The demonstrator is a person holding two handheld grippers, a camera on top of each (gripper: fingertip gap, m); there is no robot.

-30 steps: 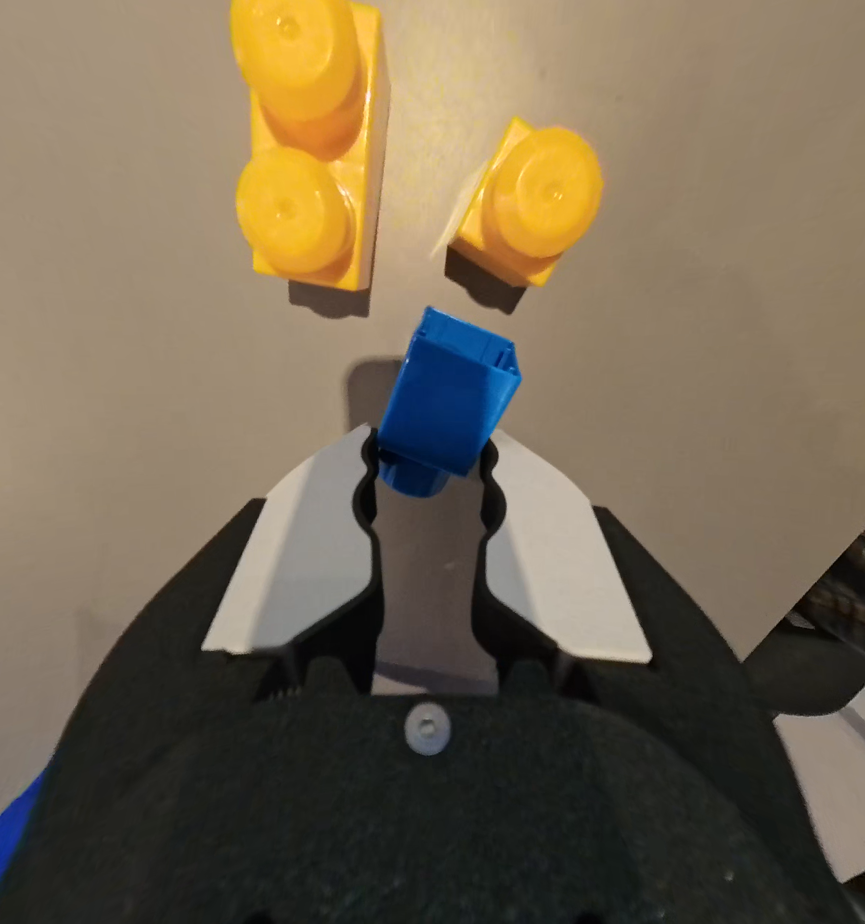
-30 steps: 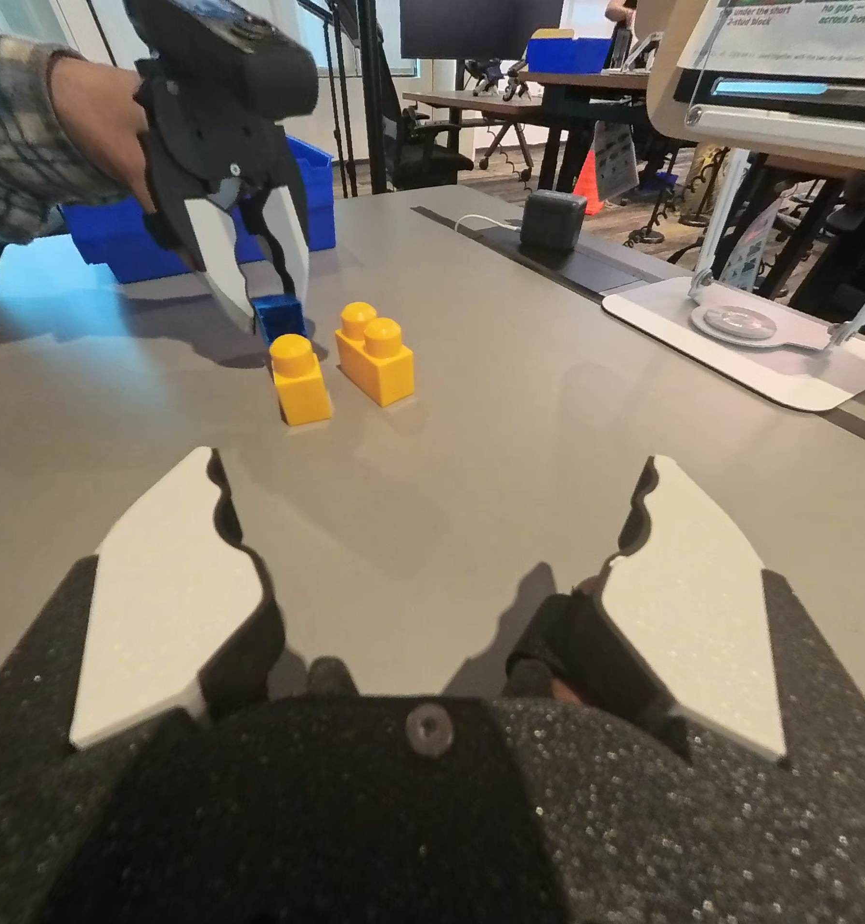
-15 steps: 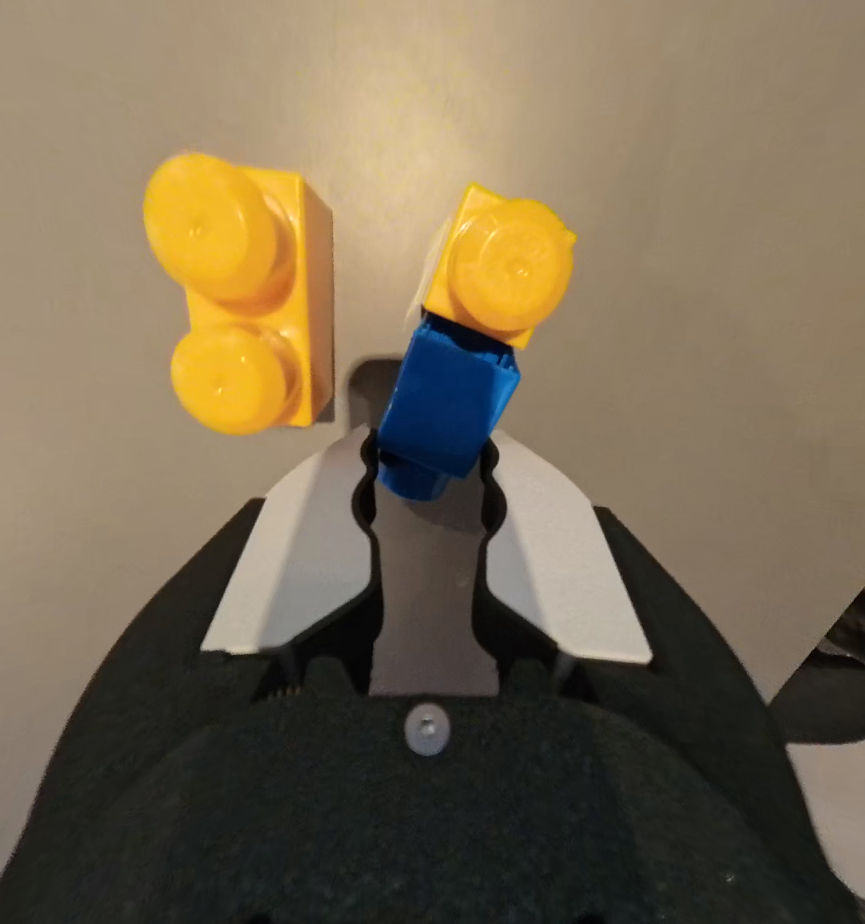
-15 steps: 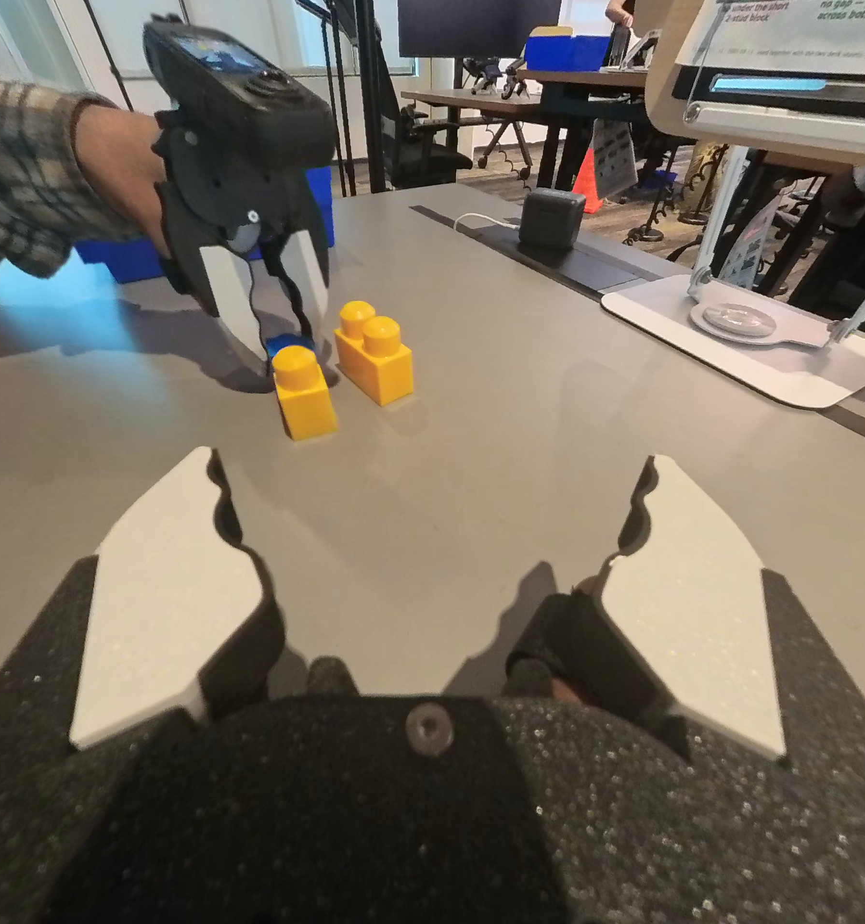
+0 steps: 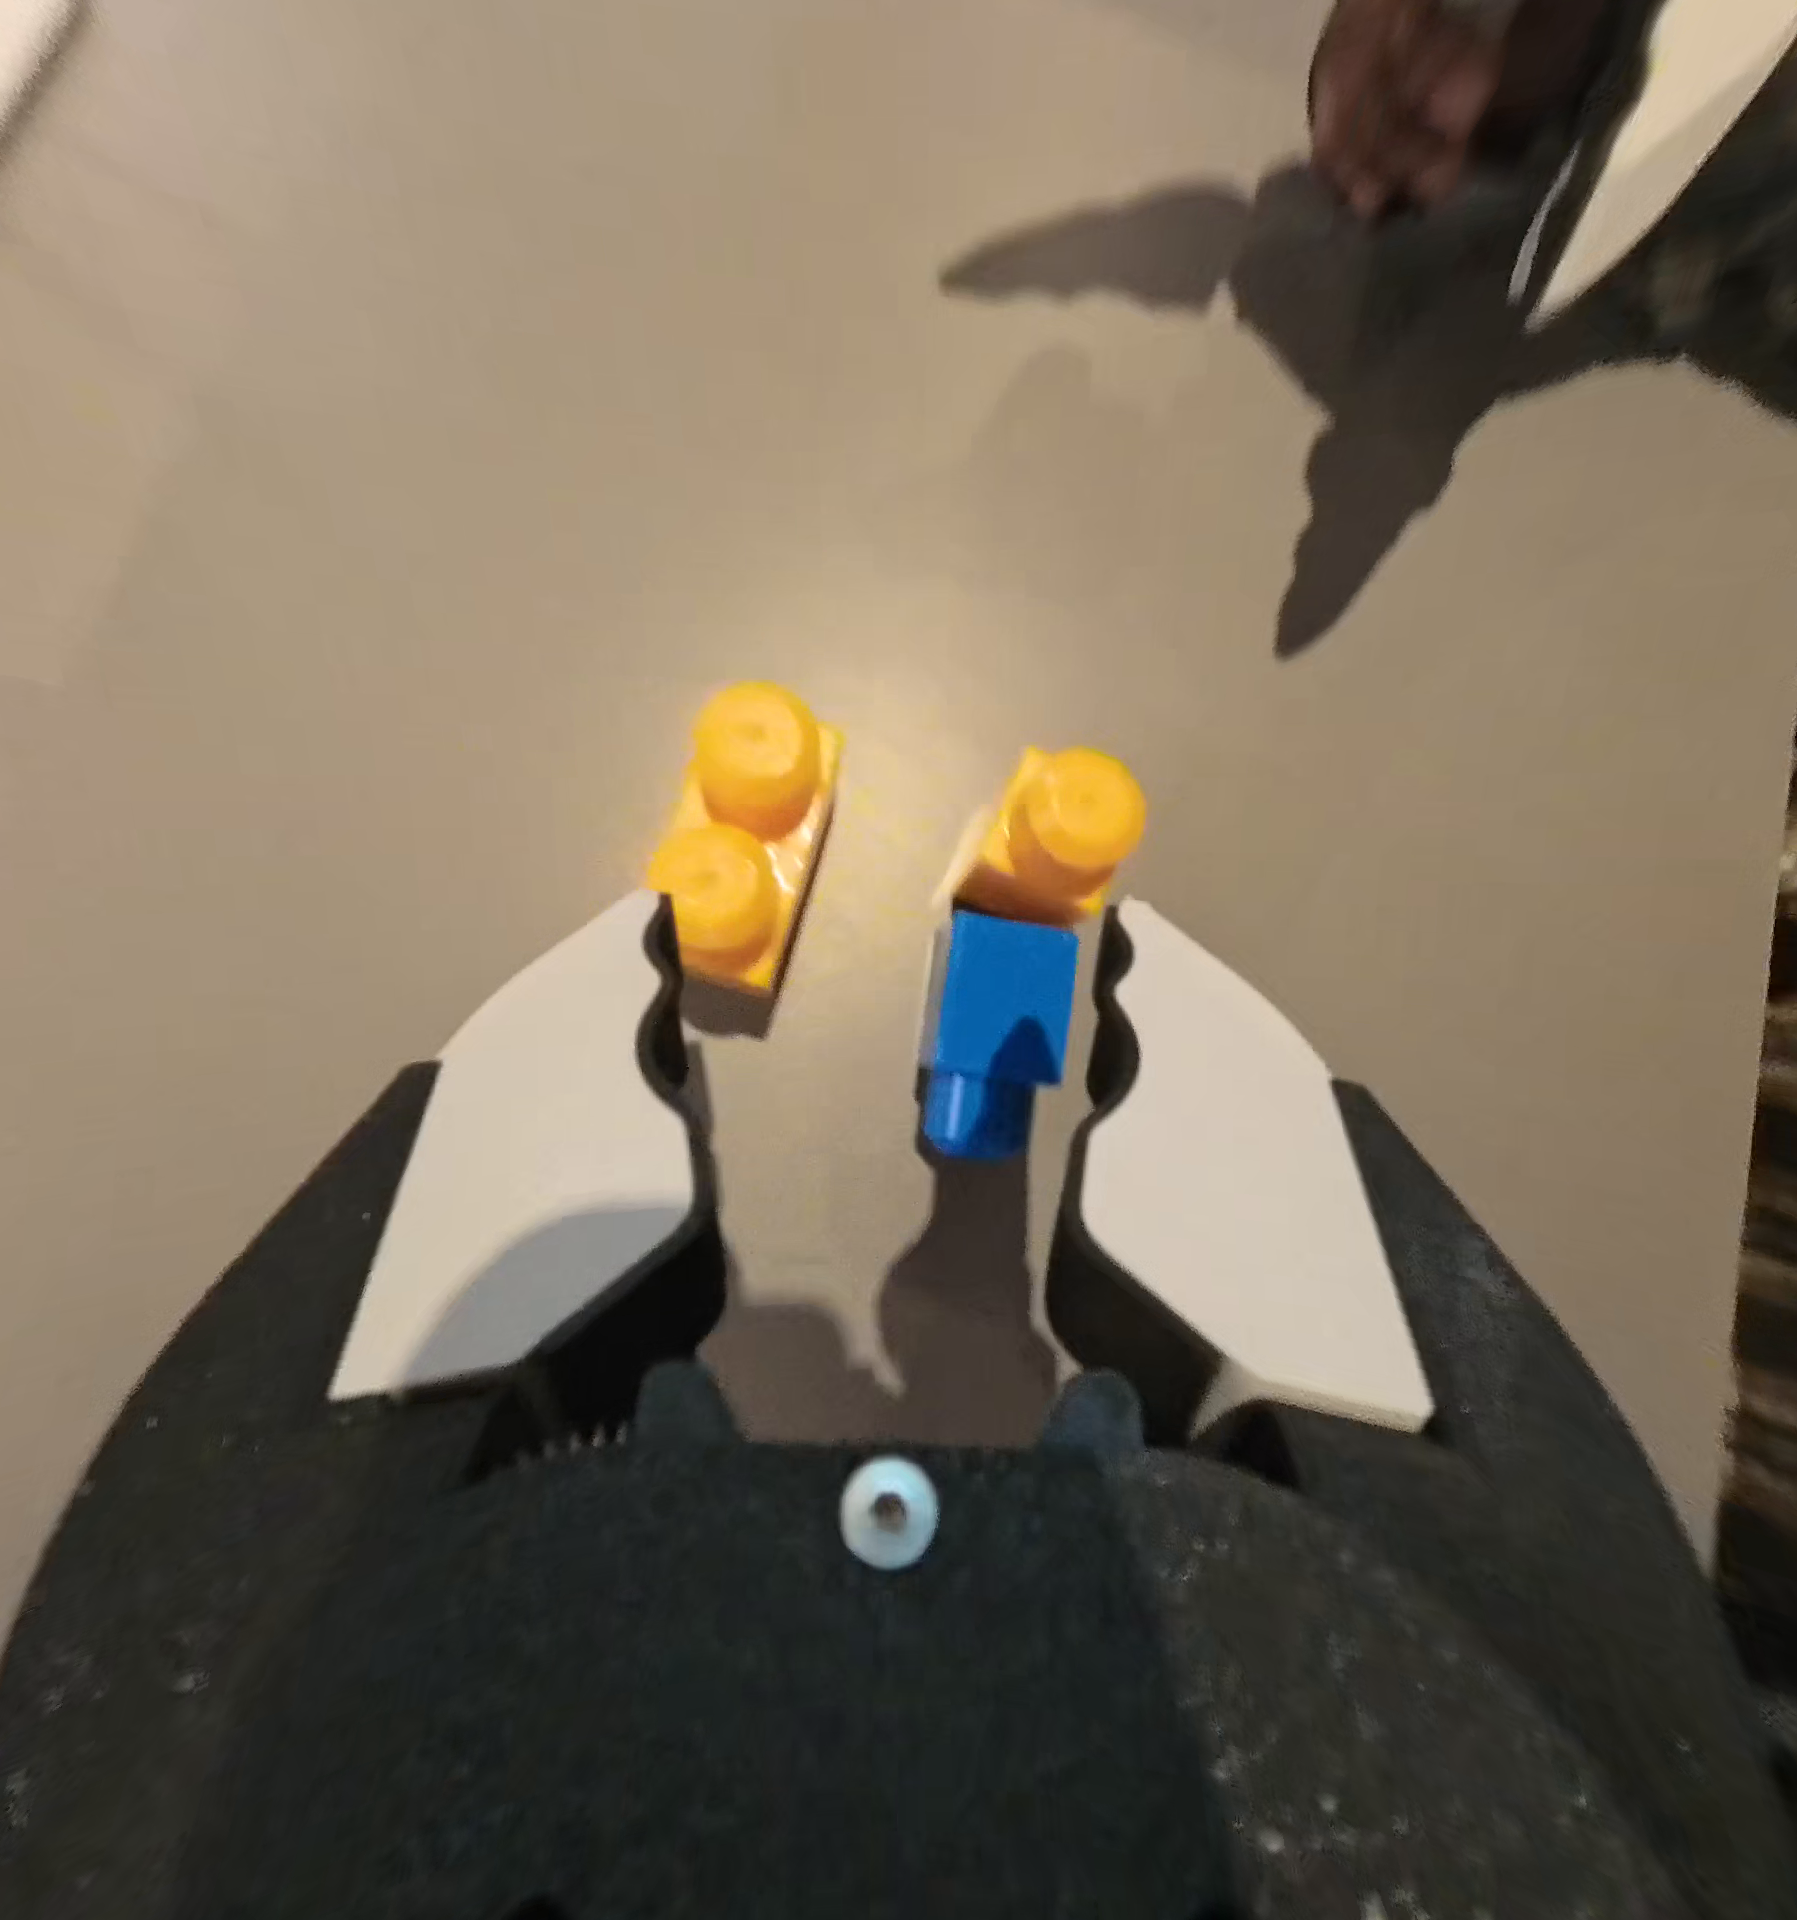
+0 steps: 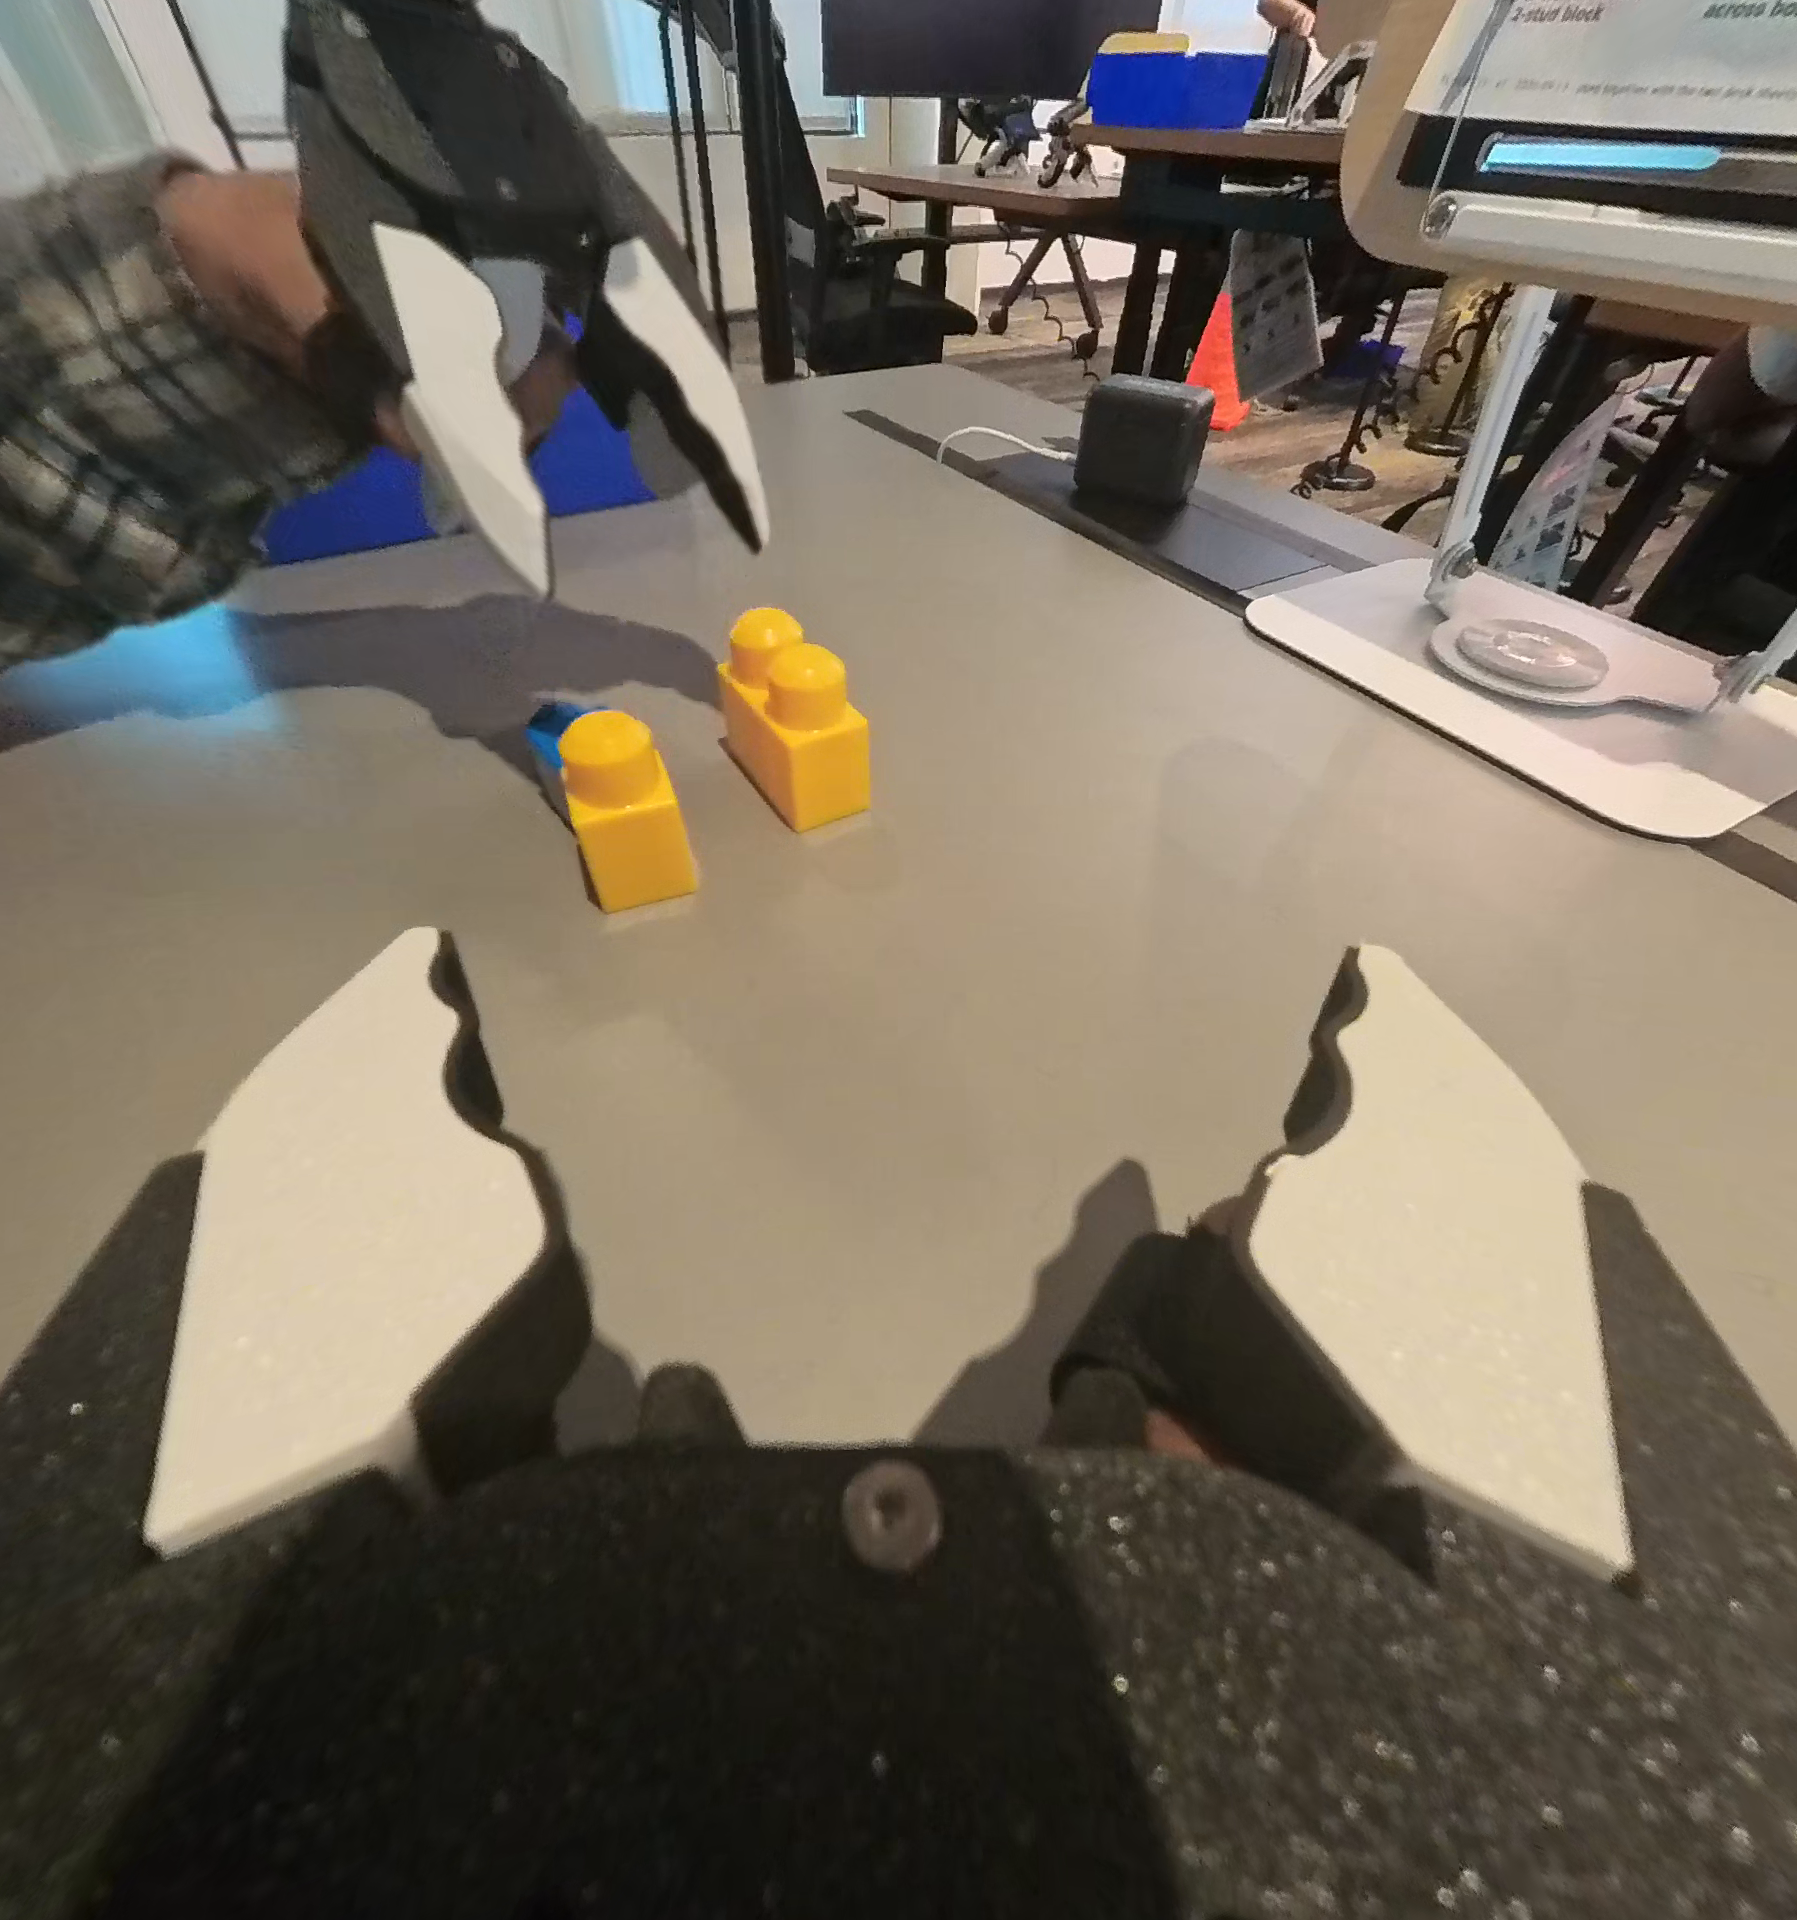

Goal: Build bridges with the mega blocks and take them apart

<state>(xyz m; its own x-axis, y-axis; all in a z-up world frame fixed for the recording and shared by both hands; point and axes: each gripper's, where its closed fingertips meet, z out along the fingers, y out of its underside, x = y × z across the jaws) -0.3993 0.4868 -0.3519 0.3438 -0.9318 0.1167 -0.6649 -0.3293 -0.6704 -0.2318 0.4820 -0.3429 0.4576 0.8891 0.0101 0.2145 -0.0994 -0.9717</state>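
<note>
Looking from the nearest part outward, we see the right tongs point(image 6: 894, 1049) spread wide and empty, low over the grey bench point(image 6: 1081, 935); we judge that they wait here, pointing at the blocks, to be ready for the next piece.

A little farther stands the small yellow one-stud plastic block point(image 6: 629, 821), upright on the bench. Just behind it, touching it, lies the small blue one-stud plastic block point(image 5: 998, 1013) on its side, with the stud pointing toward the left wrist camera. Beside these two, a small gap apart, stands the yellow two-stud plastic block point(image 6: 795, 722), also upright.

Above and behind the blocks hang the left tongs point(image 6: 645, 530), released and holding nothing, lifted clear of the bench. In their own view the blue block lies between the fingers but touches neither.

We think the blue block is not well placed: a bridge needs two upright supports and a span over them, and a block lying on its side cannot take a span. It probably must be set upright again.

Far behind we see a blue plastic bin point(image 6: 385, 499), a dark cube-shaped device point(image 6: 1143, 447) and a white stand base point(image 6: 1559, 686).
</note>
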